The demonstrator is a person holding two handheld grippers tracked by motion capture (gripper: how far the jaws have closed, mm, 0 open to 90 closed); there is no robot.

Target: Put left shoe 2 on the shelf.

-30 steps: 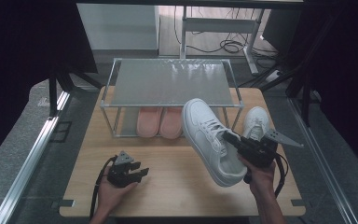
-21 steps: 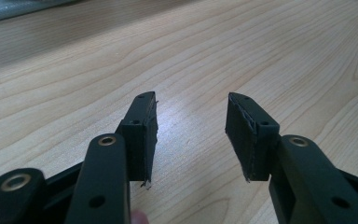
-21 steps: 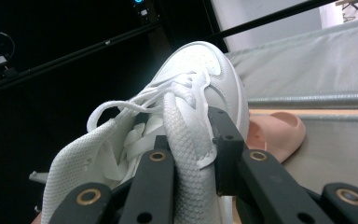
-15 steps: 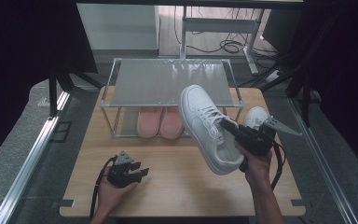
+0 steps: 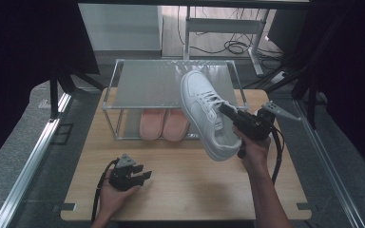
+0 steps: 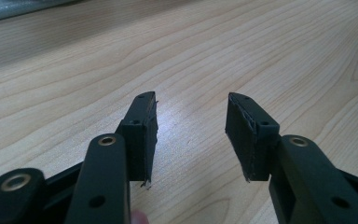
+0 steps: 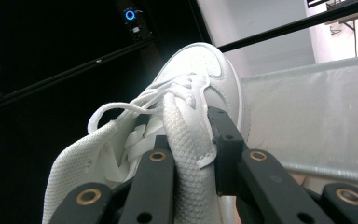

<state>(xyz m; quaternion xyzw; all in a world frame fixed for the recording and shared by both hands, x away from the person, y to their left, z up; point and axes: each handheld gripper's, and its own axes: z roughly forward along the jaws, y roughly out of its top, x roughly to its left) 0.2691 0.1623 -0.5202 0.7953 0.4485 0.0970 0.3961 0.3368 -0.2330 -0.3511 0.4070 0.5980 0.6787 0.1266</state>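
Left gripper [image 5: 140, 177] rests low on the wooden table [image 5: 180, 190] near the front edge, in the person's left hand [image 5: 111, 197]. In the left gripper view its jaws stand well apart with only bare wood grain between them; it carries nothing.

Right gripper [image 5: 230, 116] sits further in, held up off the table by the right hand [image 5: 253, 148]. It is clamped on the white sneaker [image 5: 205, 111]: the right gripper view shows one jaw inside the shoe opening and the other outside, pinching the padded side of the collar [image 7: 186, 154]. The sneaker hangs in the air, tilted, with its toe toward the shelf and its heel toward the person.

Beyond it stands a two-tier metal shoe rack [image 5: 111, 85]. A pair of pink slippers [image 5: 164, 124] lies on the lower level. The top shelf [image 5: 147, 83] looks bare, and the sneaker's toe overlaps its right front part in the high view; whether it touches the shelf I cannot tell.

Judgement: step in hand is carrying the sneaker to the rack's top shelf. Next move calls for levelling the sole over the shelf, lowering until it sits flat, then releasing and drawing the inner jaw out without dragging the shoe
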